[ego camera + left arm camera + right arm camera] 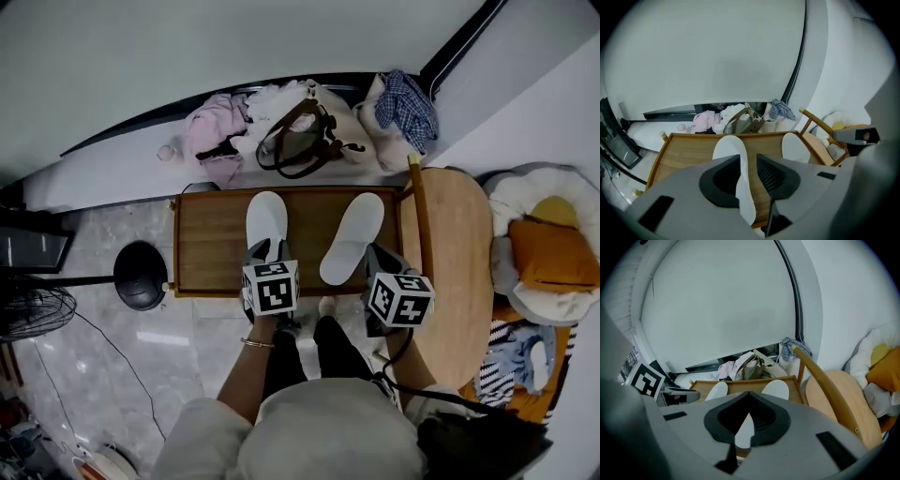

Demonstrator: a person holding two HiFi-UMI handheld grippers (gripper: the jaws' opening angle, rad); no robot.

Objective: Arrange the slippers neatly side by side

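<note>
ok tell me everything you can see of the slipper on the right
The right slipper is plain white and soft-looking, with a rounded toe. It lies flat on the wooden table, angled: toe toward the far right corner, heel near the front edge by the right gripper. It sits apart from the left slipper, not parallel to it.

Left gripper (748, 157) points downward, jaws apart; right gripper (749, 393) likewise, jaw tips together.

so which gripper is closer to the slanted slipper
Right. The right gripper hangs just beside the heel end of the slanted slipper. The left gripper is over the heel of the other slipper, further left on the wooden tray.
</note>
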